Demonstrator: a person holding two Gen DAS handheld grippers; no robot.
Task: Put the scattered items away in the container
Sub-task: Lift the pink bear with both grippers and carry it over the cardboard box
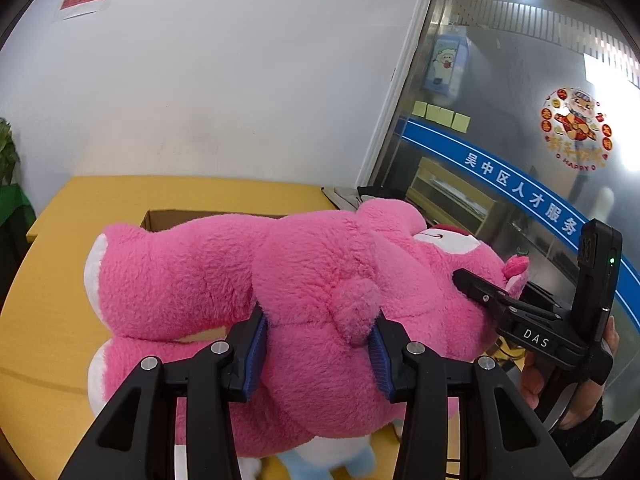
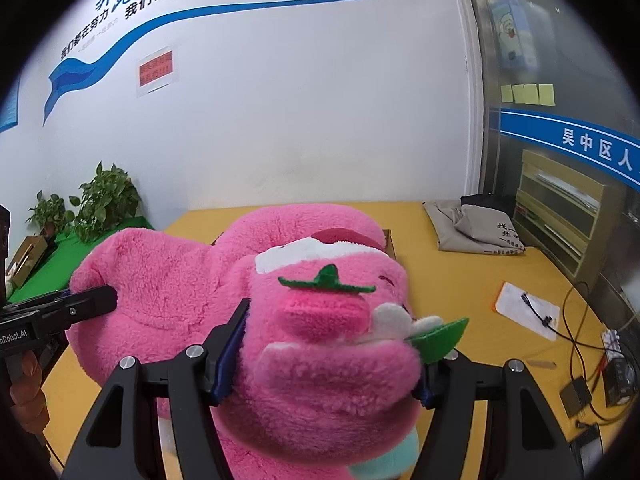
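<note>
A big pink plush bear (image 1: 240,272) hangs lifted above the yellow table (image 1: 52,300), carried by both grippers. My left gripper (image 1: 320,332) is shut on its body beside the small tail, blue pads pressed into the fur. My right gripper (image 2: 332,360) is shut on the bear's head (image 2: 320,380), near the strawberry nose. Each view shows the other gripper's finger dug into the plush: the right one's finger (image 1: 480,292) and the left one's finger (image 2: 92,298). An open cardboard box (image 1: 168,220) stands behind the bear, mostly hidden. A light blue and white plush (image 1: 332,456) lies underneath.
A grey cloth bag (image 2: 472,228) lies at the table's far right corner. A white notepad (image 2: 528,312), cables and small black devices (image 2: 616,376) sit along the right edge. Potted plants (image 2: 108,200) stand to the left, a glass door and wooden rack (image 2: 560,216) to the right.
</note>
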